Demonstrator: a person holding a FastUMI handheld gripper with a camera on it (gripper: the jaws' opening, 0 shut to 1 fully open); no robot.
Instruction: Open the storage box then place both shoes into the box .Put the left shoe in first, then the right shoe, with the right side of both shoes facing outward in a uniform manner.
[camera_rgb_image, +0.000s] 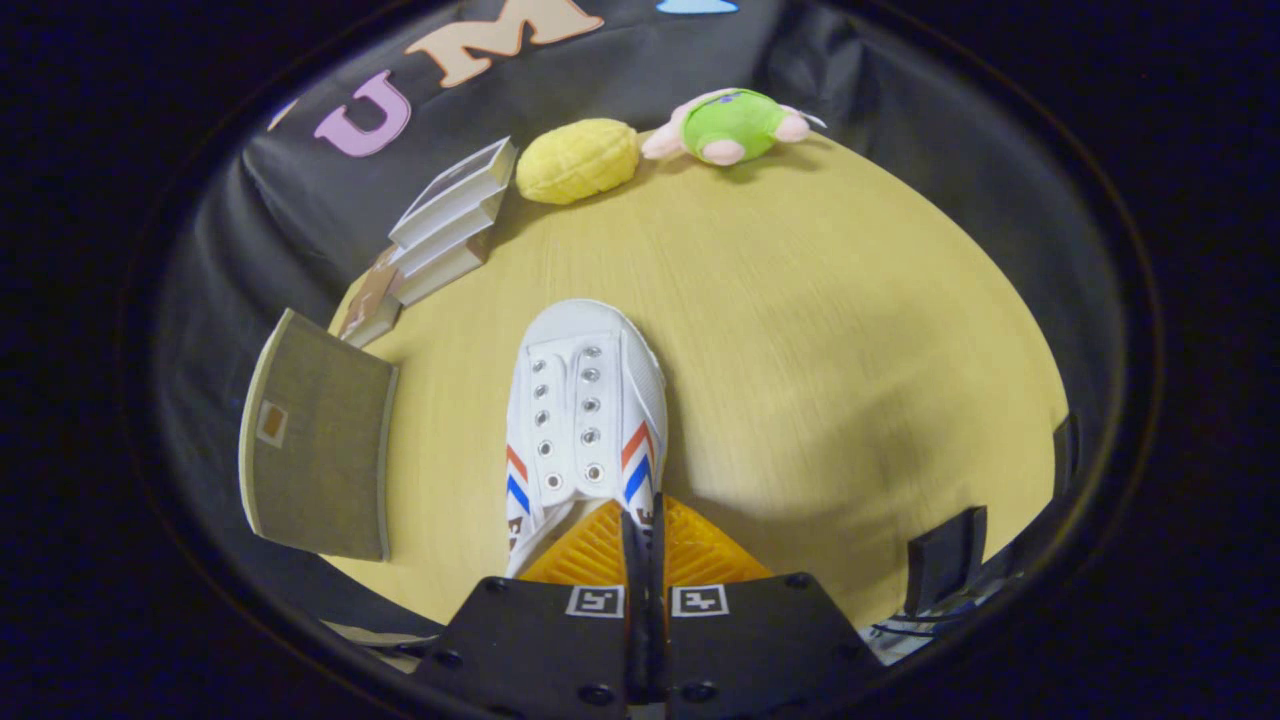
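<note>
Sneaker (585, 420): white, laceless, red-and-blue chevrons on both sides, toe pointing away.
Jaws: pressed together on the sneaker's right collar edge.

The shoe (585, 415) is showing white, with red and blue chevron stripes on both sides and silver eyelets; at eleven o'clock a yellow cushion (578, 160) is lying, at one o'clock a green and pink soft toy (733, 126), all on a pale yellow wood-grain table (850, 330)
</note>
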